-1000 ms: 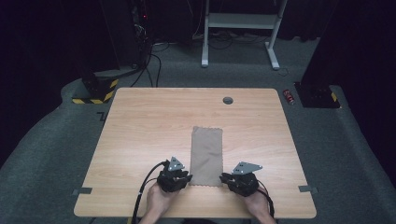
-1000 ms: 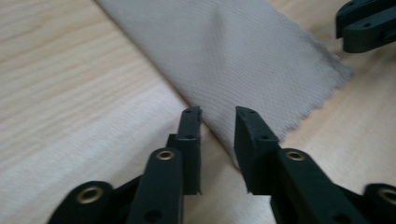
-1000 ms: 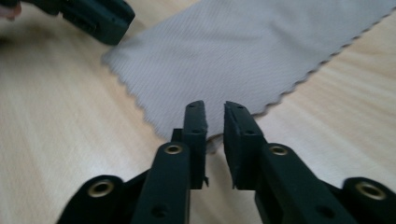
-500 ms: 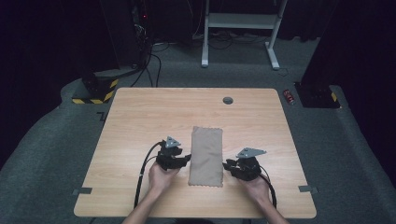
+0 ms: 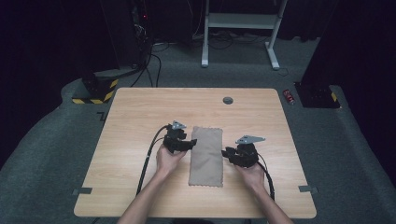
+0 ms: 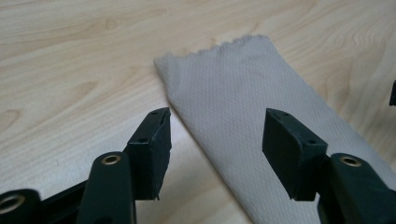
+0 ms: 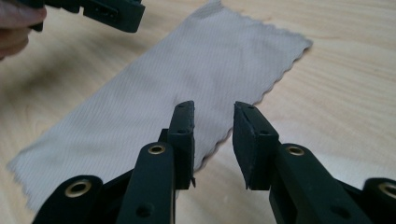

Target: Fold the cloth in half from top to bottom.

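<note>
A beige cloth (image 5: 206, 156), folded into a long strip with scalloped short ends, lies flat on the wooden table (image 5: 140, 112). My left gripper (image 5: 187, 144) is at the strip's left long edge, near its far end. In the left gripper view its jaws (image 6: 217, 140) stand wide apart and have just been opening; the cloth (image 6: 261, 107) lies under the gap, ungripped. My right gripper (image 5: 228, 153) sits at the right long edge. Its jaws (image 7: 214, 135) have also just been opening and show a narrow gap over the edge of the cloth (image 7: 187, 79), with no pad pressing on it.
A dark round grommet (image 5: 228, 100) is set in the table near its far edge. On the grey floor beyond are a red object (image 5: 290, 97), a yellow-and-black striped base (image 5: 93, 95) and white stand legs (image 5: 238, 28). Cables trail from both grippers towards the near edge.
Both hands have moved away from the near edge, from the cloth's near corners up along its long sides. Both pairs of jaws have opened wider. The cloth has stayed flat.
</note>
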The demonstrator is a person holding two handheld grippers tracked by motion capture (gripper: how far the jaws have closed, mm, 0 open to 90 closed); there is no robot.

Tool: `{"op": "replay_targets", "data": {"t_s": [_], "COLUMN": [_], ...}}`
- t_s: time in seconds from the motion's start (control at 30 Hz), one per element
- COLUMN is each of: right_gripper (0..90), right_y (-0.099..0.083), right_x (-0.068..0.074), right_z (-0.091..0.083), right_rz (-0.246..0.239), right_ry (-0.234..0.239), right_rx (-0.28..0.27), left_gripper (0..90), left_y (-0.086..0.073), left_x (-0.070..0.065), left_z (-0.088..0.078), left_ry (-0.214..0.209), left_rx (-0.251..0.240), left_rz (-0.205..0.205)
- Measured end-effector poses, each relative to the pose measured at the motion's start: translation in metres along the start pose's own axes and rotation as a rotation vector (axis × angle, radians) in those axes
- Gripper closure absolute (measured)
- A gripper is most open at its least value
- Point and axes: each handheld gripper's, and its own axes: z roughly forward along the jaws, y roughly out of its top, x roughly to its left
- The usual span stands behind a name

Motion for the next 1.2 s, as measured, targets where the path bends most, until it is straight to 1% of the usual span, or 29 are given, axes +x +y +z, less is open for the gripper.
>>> {"op": "replay_targets", "data": {"t_s": [0.07,0.1,0.2,0.27,0.33,0.4,0.43,0.5,0.53,0.57,0.63,0.67,0.7,0.73,0.8,0.83,0.87,0.93,1.0,1.03,1.1,1.17,1.2], "right_gripper": [71.0,71.8,74.5,75.9,76.5,77.4,77.7,77.8,77.9,77.8,77.8,77.8,77.8,77.4,76.2,75.0,73.5,71.2,69.4,68.7,67.0,65.7,65.2], "right_y": [0.007,0.010,0.017,0.020,0.022,0.026,0.030,0.037,0.040,0.042,0.046,0.049,0.050,0.050,0.053,0.056,0.057,0.061,0.065,0.066,0.066,0.063,0.061], "right_x": [-0.004,-0.006,-0.011,-0.014,-0.018,-0.022,-0.024,-0.028,-0.029,-0.031,-0.033,-0.035,-0.037,-0.040,-0.043,-0.045,-0.046,-0.049,-0.051,-0.052,-0.054,-0.056,-0.058], "right_z": [0.004,0.007,0.015,0.022,0.026,0.030,0.032,0.036,0.038,0.040,0.045,0.046,0.047,0.049,0.052,0.053,0.052,0.054,0.056,0.057,0.059,0.063,0.065], "right_rz": [0.015,0.015,0.017,0.022,0.032,0.053,0.045,0.049,0.047,0.056,0.062,0.062,0.073,0.082,0.069,0.078,0.078,0.080,0.079,0.081,0.097,0.103,0.108], "right_ry": [-0.012,-0.018,-0.037,-0.054,-0.061,-0.066,-0.079,-0.096,-0.107,-0.116,-0.127,-0.134,-0.137,-0.139,-0.157,-0.163,-0.170,-0.177,-0.192,-0.199,-0.201,-0.203,-0.205], "right_rx": [0.003,0.004,0.017,0.027,0.025,0.028,0.031,0.039,0.029,0.028,0.037,0.028,0.013,0.020,0.039,0.040,0.026,0.035,0.043,0.035,0.029,0.048,0.057], "left_gripper": [42.5,42.8,43.7,44.5,44.6,44.5,44.4,44.5,44.8,45.2,45.5,45.3,44.8,44.5,43.9,43.8,43.4,43.4,43.4,43.6,45.1,46.6,47.2], "left_y": [0.005,0.008,0.015,0.019,0.022,0.025,0.025,0.025,0.025,0.023,0.021,0.020,0.020,0.019,0.020,0.020,0.021,0.023,0.025,0.026,0.026,0.027,0.027], "left_x": [0.002,0.004,0.006,0.007,0.009,0.012,0.014,0.018,0.020,0.022,0.024,0.025,0.026,0.026,0.026,0.026,0.026,0.025,0.023,0.022,0.019,0.017,0.016], "left_z": [0.005,0.007,0.013,0.017,0.023,0.029,0.032,0.035,0.037,0.040,0.045,0.047,0.049,0.050,0.051,0.052,0.053,0.055,0.057,0.058,0.060,0.061,0.062], "left_ry": [0.007,0.018,0.032,0.042,0.055,0.068,0.068,0.053,0.046,0.047,0.050,0.060,0.063,0.064,0.071,0.070,0.071,0.074,0.081,0.090,0.107,0.121,0.119], "left_rx": [0.005,0.005,0.012,0.003,0.024,0.036,0.033,0.020,0.023,0.028,0.045,0.054,0.055,0.056,0.051,0.054,0.057,0.058,0.064,0.067,0.068,0.070,0.071], "left_rz": [-0.010,-0.008,-0.019,-0.026,-0.022,-0.026,-0.035,-0.069,-0.081,-0.089,-0.091,-0.091,-0.093,-0.098,-0.091,-0.087,-0.083,-0.082,-0.072,-0.061,-0.041,-0.024,-0.024]}}
